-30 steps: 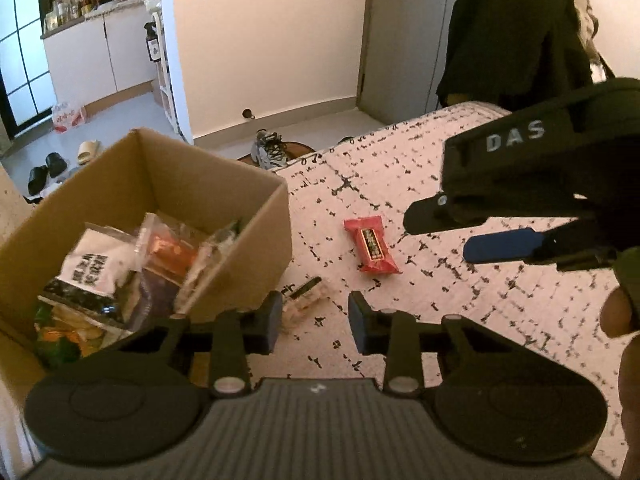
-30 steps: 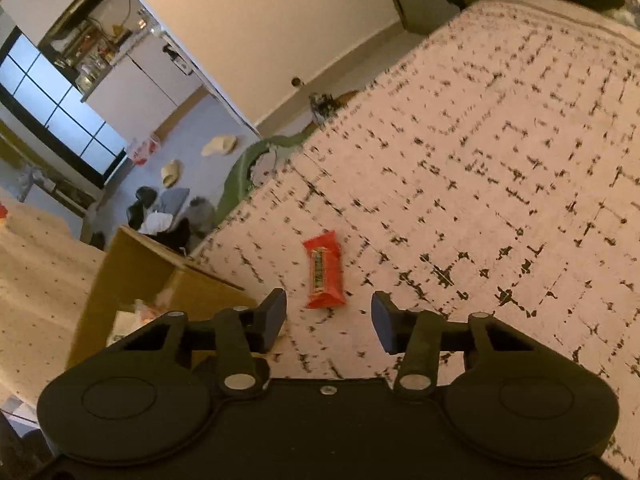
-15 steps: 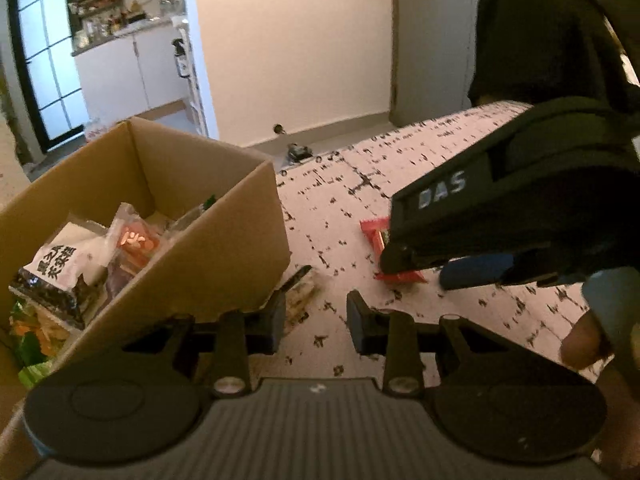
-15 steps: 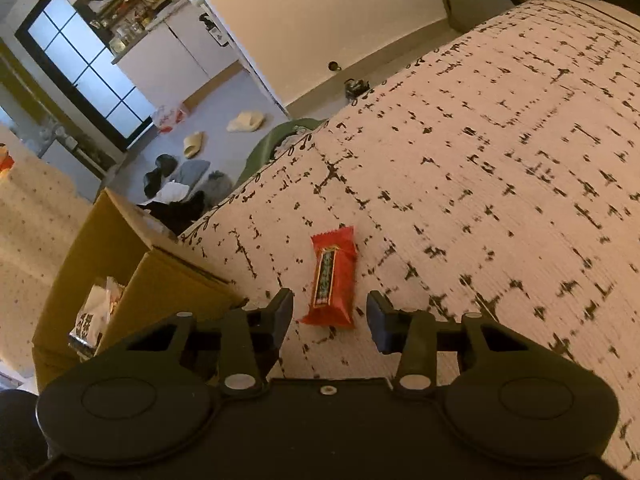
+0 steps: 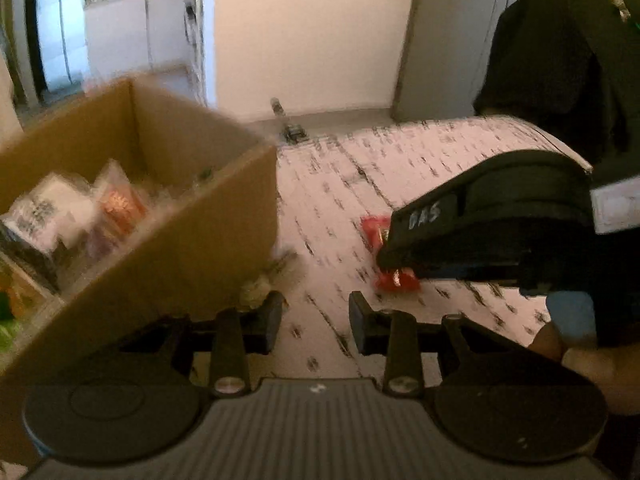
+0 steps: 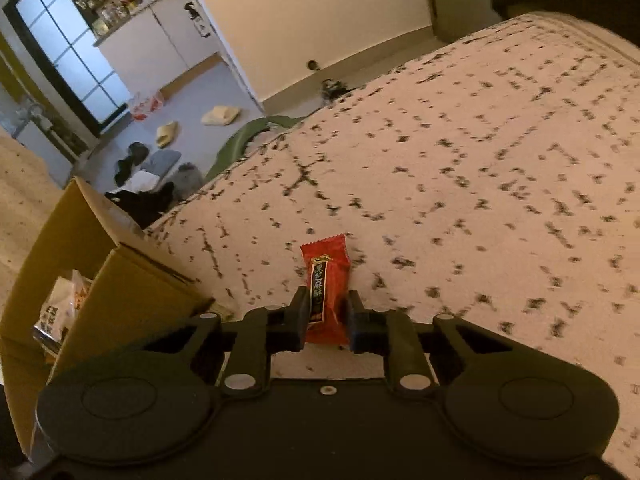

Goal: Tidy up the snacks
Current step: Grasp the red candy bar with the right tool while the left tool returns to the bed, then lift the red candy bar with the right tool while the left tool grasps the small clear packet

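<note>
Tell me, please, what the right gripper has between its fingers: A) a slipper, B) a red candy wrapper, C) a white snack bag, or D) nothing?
B: the right gripper has just closed its fingers on the red candy wrapper, pressing both sides.

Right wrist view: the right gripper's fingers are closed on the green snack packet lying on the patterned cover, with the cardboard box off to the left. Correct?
Not quite: the snack packet is red, not green, as the right wrist view shows. The rest holds: the right gripper has just closed its fingers on it, on the patterned cover, with the cardboard box off to the left.
</note>
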Tool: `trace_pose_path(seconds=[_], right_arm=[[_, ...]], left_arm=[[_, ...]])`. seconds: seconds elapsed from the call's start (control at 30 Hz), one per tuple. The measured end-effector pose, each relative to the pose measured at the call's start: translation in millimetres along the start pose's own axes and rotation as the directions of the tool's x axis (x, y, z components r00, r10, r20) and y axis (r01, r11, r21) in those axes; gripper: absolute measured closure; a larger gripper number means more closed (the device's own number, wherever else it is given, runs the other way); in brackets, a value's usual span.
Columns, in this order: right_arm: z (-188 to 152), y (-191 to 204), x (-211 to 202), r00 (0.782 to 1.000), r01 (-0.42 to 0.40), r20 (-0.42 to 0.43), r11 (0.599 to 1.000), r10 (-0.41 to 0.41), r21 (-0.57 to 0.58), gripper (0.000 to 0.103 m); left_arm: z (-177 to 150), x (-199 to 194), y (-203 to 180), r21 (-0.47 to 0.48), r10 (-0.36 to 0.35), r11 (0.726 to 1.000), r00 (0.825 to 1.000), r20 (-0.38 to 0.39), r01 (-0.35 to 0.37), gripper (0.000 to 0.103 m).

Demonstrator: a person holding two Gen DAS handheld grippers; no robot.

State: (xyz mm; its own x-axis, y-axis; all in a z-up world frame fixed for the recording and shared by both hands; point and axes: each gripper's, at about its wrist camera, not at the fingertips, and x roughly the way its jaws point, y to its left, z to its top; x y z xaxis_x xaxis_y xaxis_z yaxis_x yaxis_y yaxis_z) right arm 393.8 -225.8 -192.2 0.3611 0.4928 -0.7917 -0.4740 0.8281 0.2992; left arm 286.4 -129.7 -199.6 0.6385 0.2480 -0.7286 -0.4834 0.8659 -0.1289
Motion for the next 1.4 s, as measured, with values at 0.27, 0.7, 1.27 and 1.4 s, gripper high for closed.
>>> trace_pose_path(seconds=[0.27, 0.7, 1.27, 1.4], right_arm=[[-9, -11, -22, 0.999, 0.03, -0.014, 0.999, -0.03, 0.039, 0.086], [-15, -30, -32, 0.999, 0.043, -0.004, 0.997, -0.043, 0.071, 0.092], [-18, -45, -32, 0.997, 0.074, -0.017, 0.993, -0.072, 0.096, 0.096], [-18, -45, -37, 0.998, 0.062, -0.003, 0.993, -0.063, 0.097, 0.096]], left_arm=[[0, -25, 8, -0.041, 0.03, 0.999, 0.997, 0.065, -0.027, 0.067], [-1, -12, 9, -0.185, 0.121, 0.977, 0.991, 0.052, -0.109, 0.058], [4, 7, 2, -0.116, 0.099, 0.989, 0.991, 0.088, -0.089, 0.103], [1, -2, -7, -0.074, 0.037, 0.997, 0.992, 0.117, -0.028, 0.103]])
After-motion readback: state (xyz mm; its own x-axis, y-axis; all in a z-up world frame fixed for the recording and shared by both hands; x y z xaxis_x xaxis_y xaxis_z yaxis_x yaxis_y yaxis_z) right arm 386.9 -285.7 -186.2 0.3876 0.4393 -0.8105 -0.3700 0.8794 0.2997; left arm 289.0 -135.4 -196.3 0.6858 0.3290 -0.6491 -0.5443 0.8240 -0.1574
